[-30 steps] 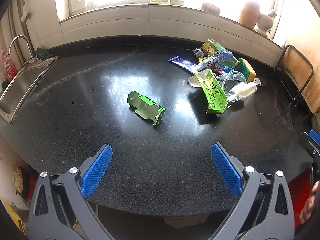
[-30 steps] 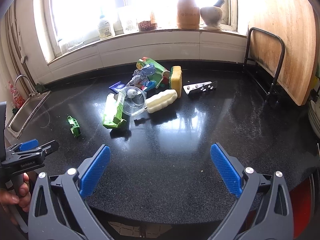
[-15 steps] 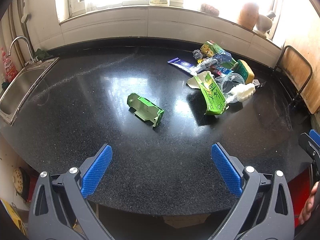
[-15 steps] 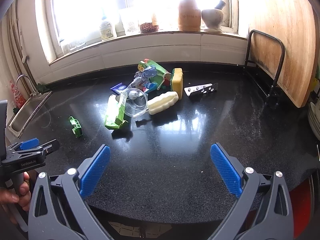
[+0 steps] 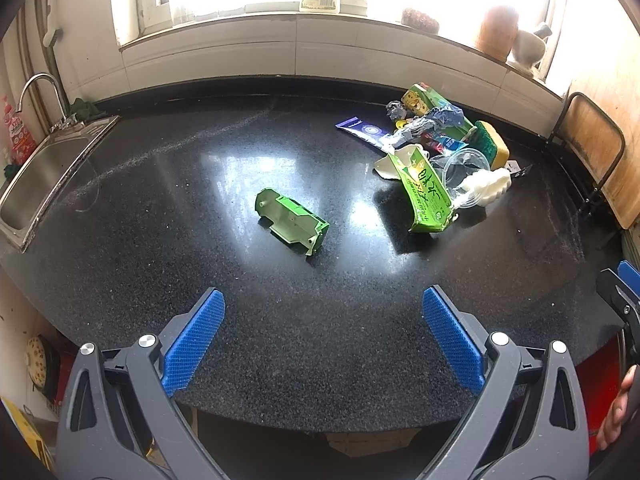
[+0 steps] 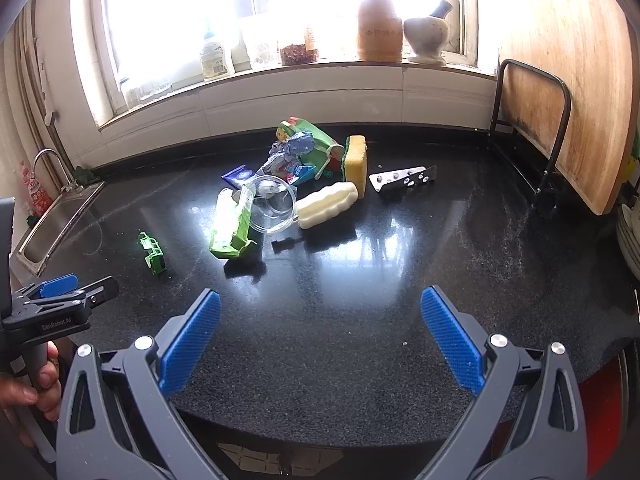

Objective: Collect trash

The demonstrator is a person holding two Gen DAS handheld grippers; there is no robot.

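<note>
Both the left gripper (image 5: 323, 320) and right gripper (image 6: 320, 318) hover with jaws wide over the near bench (image 5: 160, 208); a green carton (image 5: 292, 226) lies apart from the trash pile (image 6: 296, 184).

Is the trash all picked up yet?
Not yet, nothing looks collected. Both claws, left claw and right claw, are open and empty. The small green carton lies alone, and the trash pile sits untouched on the counter.

Steel sink (image 5: 44, 176) with faucet (image 5: 38, 84) at counter's left end; wooden board (image 6: 576, 92) leaning at right; mortar with pestle (image 6: 426, 34) and jars on windowsill.
</note>
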